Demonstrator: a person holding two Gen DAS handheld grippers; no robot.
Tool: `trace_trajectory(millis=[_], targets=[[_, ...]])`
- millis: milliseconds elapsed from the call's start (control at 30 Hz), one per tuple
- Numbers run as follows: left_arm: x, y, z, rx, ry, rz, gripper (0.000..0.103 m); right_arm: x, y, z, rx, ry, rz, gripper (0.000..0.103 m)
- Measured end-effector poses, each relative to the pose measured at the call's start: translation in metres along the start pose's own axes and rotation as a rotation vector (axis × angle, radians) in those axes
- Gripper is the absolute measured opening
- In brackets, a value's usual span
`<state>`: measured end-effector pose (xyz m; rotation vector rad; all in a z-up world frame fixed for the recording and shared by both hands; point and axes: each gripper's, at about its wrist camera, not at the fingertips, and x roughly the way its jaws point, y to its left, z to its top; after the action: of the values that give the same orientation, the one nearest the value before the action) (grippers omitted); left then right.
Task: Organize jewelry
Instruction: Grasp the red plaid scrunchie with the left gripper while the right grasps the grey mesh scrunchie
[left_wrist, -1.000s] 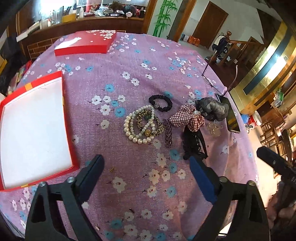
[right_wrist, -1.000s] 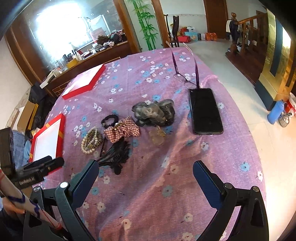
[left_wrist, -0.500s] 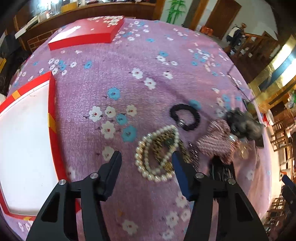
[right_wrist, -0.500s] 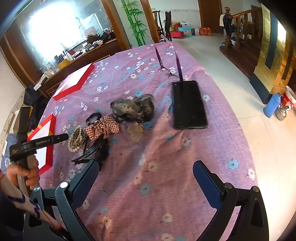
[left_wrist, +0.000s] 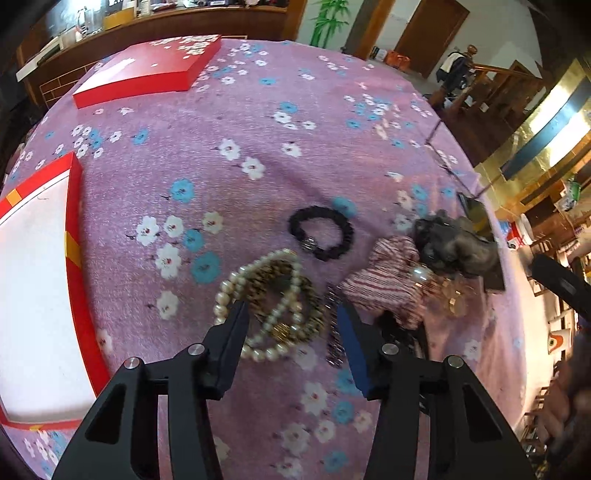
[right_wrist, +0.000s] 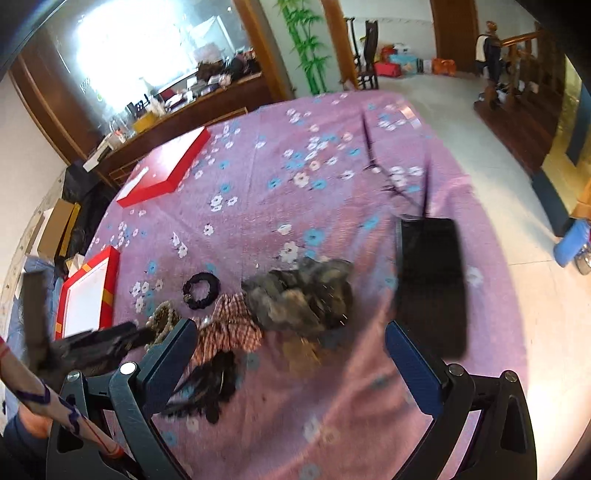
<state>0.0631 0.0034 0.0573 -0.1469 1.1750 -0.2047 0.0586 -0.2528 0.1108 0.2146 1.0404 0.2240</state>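
Note:
A pearl bracelet (left_wrist: 275, 317) tangled with a leopard-print bracelet (left_wrist: 295, 291) lies on the purple floral tablecloth (left_wrist: 236, 122). My left gripper (left_wrist: 291, 321) is open and straddles these bracelets, its jaws on either side. Beside them lie a black scrunchie (left_wrist: 320, 232), a dark beaded clip (left_wrist: 333, 332), a plaid scrunchie (left_wrist: 388, 284) and a grey scrunchie (left_wrist: 454, 247). The open red box with white lining (left_wrist: 33, 280) is at the left. My right gripper (right_wrist: 288, 339) is open and empty above the plaid scrunchie (right_wrist: 229, 328) and grey scrunchie (right_wrist: 299, 295).
The red box lid (left_wrist: 147, 74) lies at the far side of the table. A black phone (right_wrist: 430, 280) and glasses (right_wrist: 399, 184) lie at the right. A black hair piece (right_wrist: 210, 384) lies near the right gripper. The table edge drops off at the right.
My left gripper has moved forward and down onto the bracelets, its jaws narrowing around them. My right gripper has moved closer to the scrunchies.

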Motion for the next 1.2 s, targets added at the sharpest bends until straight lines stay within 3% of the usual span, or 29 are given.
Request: trace_trajectory(millis=[167, 233, 300, 400, 467, 767, 833, 867, 933, 967, 1200], targets=[[-0.008, -0.011, -0.011, -0.003, 0.011, -0.044, 0.049, 0.047, 0.001, 0.015, 0.002, 0.070, 0.018, 0.101], [-0.005, -0.016, -0.013, 0.010, 0.026, -0.050, 0.049, 0.066, 0.001, 0.018, -0.003, 0.112, 0.007, 0.088], [-0.001, -0.022, -0.014, 0.021, 0.040, -0.049, 0.049, 0.079, 0.002, 0.019, -0.004, 0.153, 0.025, 0.043], [0.005, -0.031, -0.011, 0.035, 0.061, -0.072, 0.051, 0.084, 0.003, 0.017, 0.000, 0.172, 0.063, 0.025], [0.009, -0.040, -0.006, 0.048, 0.067, -0.082, 0.058, 0.077, 0.001, 0.018, 0.012, 0.159, 0.072, 0.018], [0.051, -0.078, 0.019, 0.122, 0.118, -0.089, 0.058, 0.034, -0.014, 0.011, 0.071, 0.078, 0.125, 0.017], [0.059, -0.082, 0.021, 0.131, 0.120, -0.086, 0.043, 0.029, -0.017, 0.008, 0.084, 0.074, 0.135, 0.017], [0.061, -0.083, 0.022, 0.132, 0.119, -0.085, 0.031, 0.028, -0.019, 0.006, 0.092, 0.073, 0.139, 0.017], [0.062, -0.081, 0.024, 0.121, 0.118, -0.105, 0.025, 0.024, -0.021, 0.003, 0.103, 0.070, 0.146, 0.017], [0.059, -0.081, 0.024, 0.121, 0.110, -0.113, 0.017, 0.021, -0.022, 0.001, 0.108, 0.068, 0.152, 0.017], [0.017, -0.074, 0.022, 0.153, 0.032, -0.149, 0.014, 0.002, -0.018, -0.007, 0.138, 0.041, 0.193, 0.017]])
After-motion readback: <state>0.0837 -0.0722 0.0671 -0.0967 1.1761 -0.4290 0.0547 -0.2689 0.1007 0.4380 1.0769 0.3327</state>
